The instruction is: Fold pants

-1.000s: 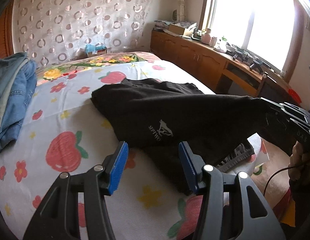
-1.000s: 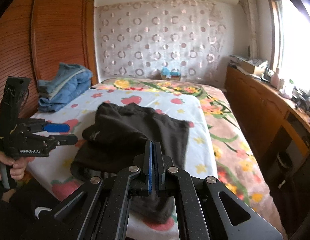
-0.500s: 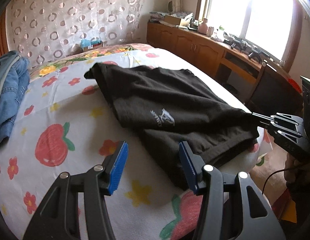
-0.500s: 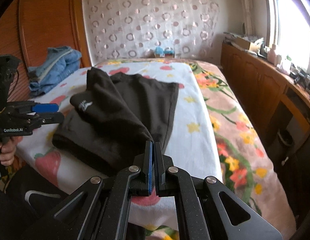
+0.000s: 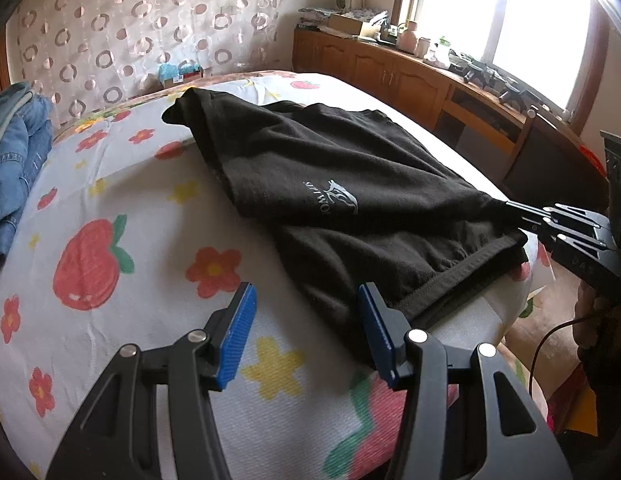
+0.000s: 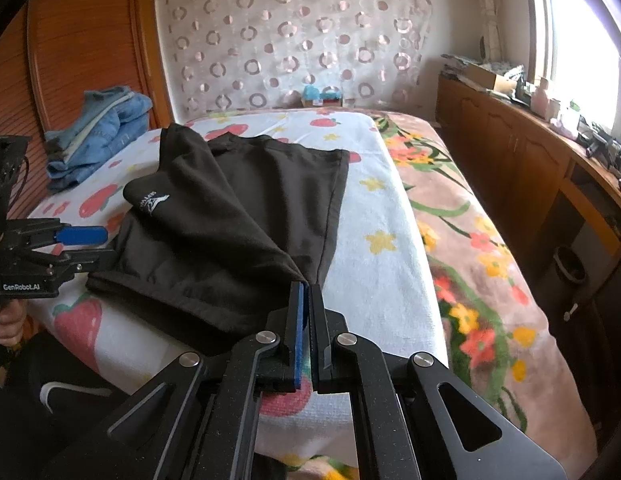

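On a strawberry-print bed sheet point(image 5: 110, 208), black cotton pants point(image 5: 310, 168) lie at the bed's near edge, the right gripper point(image 6: 306, 292) clamped on one corner, the left gripper point(image 5: 306, 320) gaping empty; best lowered gently, seams aligned.

the jeans point(image 5: 10, 168) run off the left edge of the left wrist view. the print on the pants point(image 5: 334, 200) is too small to read. small items on the counter point(image 6: 566, 120) blur in window glare. the pants' corner vanishes between the right tongs point(image 6: 306, 292). the hand point(image 6: 6, 320) is cut off at the left edge.
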The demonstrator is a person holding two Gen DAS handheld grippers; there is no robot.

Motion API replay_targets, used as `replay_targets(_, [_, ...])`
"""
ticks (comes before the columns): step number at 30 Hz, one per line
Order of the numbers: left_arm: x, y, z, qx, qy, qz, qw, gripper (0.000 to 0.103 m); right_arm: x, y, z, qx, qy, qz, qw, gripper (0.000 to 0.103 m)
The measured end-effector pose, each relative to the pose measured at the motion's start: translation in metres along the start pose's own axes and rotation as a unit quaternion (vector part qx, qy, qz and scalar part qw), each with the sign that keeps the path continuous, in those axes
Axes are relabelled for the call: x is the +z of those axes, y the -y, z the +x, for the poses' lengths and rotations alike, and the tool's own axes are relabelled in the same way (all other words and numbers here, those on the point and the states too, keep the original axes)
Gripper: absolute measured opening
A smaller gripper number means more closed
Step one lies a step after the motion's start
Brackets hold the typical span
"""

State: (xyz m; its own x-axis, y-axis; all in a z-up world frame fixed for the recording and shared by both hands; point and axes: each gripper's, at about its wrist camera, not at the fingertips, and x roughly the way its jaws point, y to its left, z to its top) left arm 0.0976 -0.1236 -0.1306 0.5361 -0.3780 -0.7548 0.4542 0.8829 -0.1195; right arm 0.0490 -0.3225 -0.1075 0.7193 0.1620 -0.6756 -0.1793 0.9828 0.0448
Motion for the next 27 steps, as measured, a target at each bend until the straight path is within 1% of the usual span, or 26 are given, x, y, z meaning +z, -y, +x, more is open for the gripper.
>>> replay_targets(2, [0.000,-0.003,-0.002,-0.002,0.003,-0.007,1.0000,0.052,0.001,0.001,-0.001,0.002,0.000,0.003,1.000,0.000])
replay_targets(5, [0.002,-0.008,-0.009,0.004,0.013,-0.011,0.9999,0.052,0.005,0.000,-0.004,-0.001,0.001,0.003,1.000,0.005])
replay_targets(7, [0.004,-0.013,-0.018,0.011,0.026,-0.015,0.9995,0.052,0.010,-0.002,-0.007,-0.006,0.006,0.002,1.000,0.019])
replay_targets(8, [0.005,-0.015,-0.021,0.014,0.031,-0.017,0.9993,0.052,0.012,-0.004,-0.008,-0.005,0.009,0.001,1.000,0.031])
replay_targets(9, [0.007,-0.018,-0.025,0.018,0.037,-0.019,0.9990,0.052,0.016,-0.006,-0.010,-0.003,0.014,-0.003,1.000,0.033])
replay_targets(13, [0.011,-0.034,-0.039,0.036,0.053,-0.031,0.9975,0.052,0.031,-0.020,-0.010,0.010,0.019,-0.023,0.999,0.036])
replay_targets(17, [0.011,-0.045,-0.047,0.049,0.062,-0.037,0.9962,0.052,0.044,-0.039,-0.001,0.026,0.014,-0.045,0.999,0.038])
replay_targets(23, [0.010,-0.054,-0.056,0.061,0.072,-0.041,0.9947,0.052,0.058,-0.075,0.025,0.054,-0.003,-0.077,0.996,0.039])
replay_targets(27, [0.008,-0.059,-0.060,0.069,0.075,-0.042,0.9939,0.052,0.065,-0.090,0.038,0.066,-0.015,-0.089,0.994,0.040])
